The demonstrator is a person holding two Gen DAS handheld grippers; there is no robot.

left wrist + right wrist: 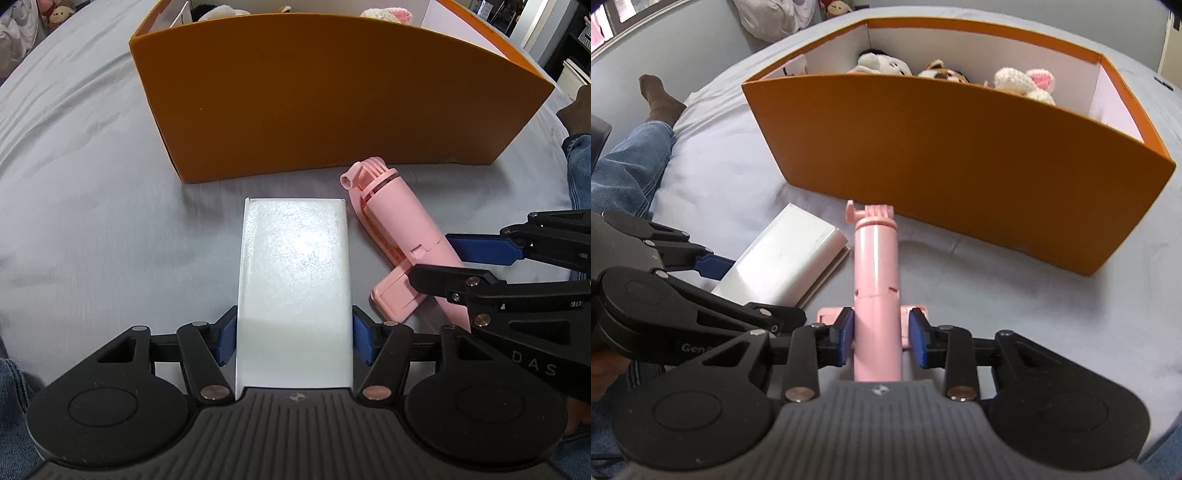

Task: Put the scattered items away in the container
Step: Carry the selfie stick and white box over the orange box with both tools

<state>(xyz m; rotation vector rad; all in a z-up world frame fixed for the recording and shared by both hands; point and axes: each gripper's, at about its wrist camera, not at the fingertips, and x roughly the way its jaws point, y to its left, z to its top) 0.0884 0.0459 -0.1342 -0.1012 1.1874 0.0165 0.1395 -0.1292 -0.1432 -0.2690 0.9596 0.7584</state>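
Observation:
A white rectangular box [293, 280] lies on the grey bedsheet [110, 221], just in front of the orange container [332, 103]. My left gripper [294, 339] straddles its near end, both blue pads [226, 341] touching its sides. A pink selfie stick [877, 266] lies to the right of the box, its head toward the container [960, 166]. My right gripper [881, 334] straddles its handle. The left pad touches it, and a small gap shows at the right pad. The left wrist view has the right gripper [432, 258] over the stick [399, 218].
Inside the container sit three plush toys [882, 64], [942, 74], [1030, 83]. A person's jeans leg [631, 162] and socked foot [659, 98] lie on the bed to the left. More plush toys [55, 14] sit far back on the left.

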